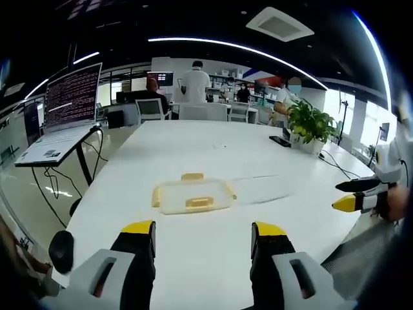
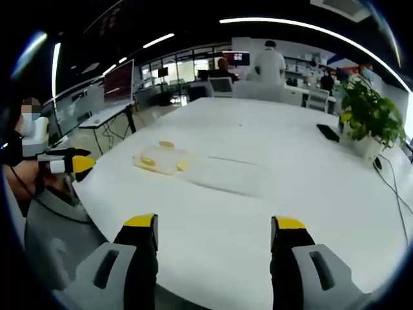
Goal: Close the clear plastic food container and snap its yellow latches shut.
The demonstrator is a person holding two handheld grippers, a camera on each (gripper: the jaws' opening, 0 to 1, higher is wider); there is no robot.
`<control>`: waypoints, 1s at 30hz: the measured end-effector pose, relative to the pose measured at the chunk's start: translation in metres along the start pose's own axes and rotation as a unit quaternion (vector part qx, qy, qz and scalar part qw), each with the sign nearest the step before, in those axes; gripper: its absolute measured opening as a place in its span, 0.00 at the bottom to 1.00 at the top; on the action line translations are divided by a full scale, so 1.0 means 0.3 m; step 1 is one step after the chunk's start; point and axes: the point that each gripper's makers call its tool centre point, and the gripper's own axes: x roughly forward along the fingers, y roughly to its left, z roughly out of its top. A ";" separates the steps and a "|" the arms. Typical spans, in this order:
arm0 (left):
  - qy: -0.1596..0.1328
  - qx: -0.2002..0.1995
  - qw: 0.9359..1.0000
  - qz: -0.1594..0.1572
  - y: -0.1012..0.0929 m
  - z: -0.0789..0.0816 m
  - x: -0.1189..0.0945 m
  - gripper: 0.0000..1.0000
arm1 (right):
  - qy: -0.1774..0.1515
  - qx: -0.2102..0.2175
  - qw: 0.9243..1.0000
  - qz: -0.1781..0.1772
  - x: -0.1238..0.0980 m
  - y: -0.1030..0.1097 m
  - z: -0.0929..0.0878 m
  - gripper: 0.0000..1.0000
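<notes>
Resting lidded on white counter (image 1: pixel 193 258): clear container (image 1: pixel 192 196), yellow latches (image 1: pixel 199 203) | left claw (image 1: pixel 203 234) wide, empty | right claw (image 2: pixel 213 227) wide, empty

The container (image 1: pixel 193 195) lies flat on the white table (image 1: pixel 213 148), near the table's near edge in the left gripper view. It is a shallow, clear plastic box, roughly rectangular with rounded corners. Its lid rests on top. Yellow latches (image 1: pixel 199 203) sit on its sides: one on the near long side, one on the far side, others at the short ends. Whether they are snapped down cannot be told. In the right gripper view the container (image 2: pixel 161 157) lies toward the table's left edge, nothing touching it.
</notes>
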 end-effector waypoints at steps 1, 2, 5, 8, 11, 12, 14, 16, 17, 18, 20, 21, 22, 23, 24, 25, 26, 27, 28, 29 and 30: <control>0.000 0.000 1.000 0.000 0.000 0.000 0.001 0.55 | 0.000 0.001 1.000 0.000 0.001 0.000 0.000 0.68; 0.001 0.001 1.000 -0.001 -0.001 -0.001 0.002 0.55 | 0.000 0.004 1.000 0.000 0.002 0.000 0.000 0.68; 0.003 0.003 1.000 -0.002 -0.005 -0.003 0.004 0.55 | 0.001 0.005 1.000 -0.001 0.004 0.000 -0.004 0.68; 0.004 0.002 1.000 -0.002 -0.003 -0.004 0.006 0.55 | 0.000 0.007 1.000 -0.001 0.006 -0.001 -0.003 0.68; 0.005 0.000 1.000 -0.001 -0.002 -0.005 0.011 0.55 | 0.002 0.008 1.000 -0.001 0.010 -0.004 -0.005 0.68; 0.006 -0.001 1.000 -0.002 -0.003 -0.006 0.014 0.55 | 0.002 0.008 1.000 -0.001 0.011 -0.004 -0.005 0.68; 0.007 0.000 1.000 -0.002 -0.003 -0.008 0.018 0.55 | 0.002 0.008 1.000 0.000 0.015 -0.004 -0.003 0.68; 0.010 0.000 1.000 -0.003 -0.004 -0.011 0.022 0.55 | 0.003 0.008 1.000 0.001 0.020 -0.004 -0.002 0.68; 0.011 -0.001 1.000 -0.003 -0.004 -0.013 0.024 0.55 | 0.003 0.009 1.000 0.001 0.022 -0.003 -0.002 0.68; 0.011 0.000 1.000 -0.003 -0.005 -0.014 0.026 0.55 | 0.004 0.009 1.000 0.001 0.025 -0.004 -0.001 0.68; 0.014 0.001 1.000 -0.005 -0.006 -0.018 0.030 0.55 | 0.004 0.010 1.000 0.001 0.030 -0.004 -0.001 0.68; 0.015 0.001 1.000 -0.005 -0.006 -0.019 0.033 0.55 | 0.004 0.010 1.000 0.001 0.033 -0.005 -0.001 0.67; 0.016 0.002 1.000 -0.006 -0.006 -0.022 0.035 0.55 | 0.005 0.011 1.000 0.002 0.035 -0.005 0.000 0.67; 0.017 0.002 1.000 -0.006 -0.007 -0.022 0.037 0.55 | 0.005 0.012 1.000 0.002 0.037 -0.005 0.000 0.67; 0.018 0.003 1.000 -0.007 -0.007 -0.024 0.039 0.55 | 0.005 0.012 1.000 0.001 0.039 -0.007 0.000 0.67; 0.019 0.003 1.000 -0.008 -0.007 -0.025 0.042 0.55 | 0.006 0.013 1.000 0.001 0.043 -0.008 0.000 0.67; 0.020 0.004 1.000 -0.008 -0.007 -0.027 0.044 0.55 | 0.006 0.013 1.000 0.001 0.045 -0.008 0.000 0.67; 0.022 0.004 1.000 -0.008 -0.006 -0.030 0.049 0.55 | 0.007 0.013 1.000 0.001 0.049 -0.009 0.001 0.67; 0.023 0.005 1.000 -0.008 -0.005 -0.032 0.051 0.55 | 0.008 0.013 1.000 0.001 0.052 -0.010 0.001 0.67; 0.026 0.006 1.000 -0.009 -0.004 -0.038 0.055 0.55 | 0.008 0.014 1.000 0.001 0.056 -0.012 0.002 0.67; 0.028 0.006 1.000 -0.010 -0.004 -0.040 0.057 0.55 | 0.008 0.015 1.000 0.001 0.059 -0.013 0.003 0.67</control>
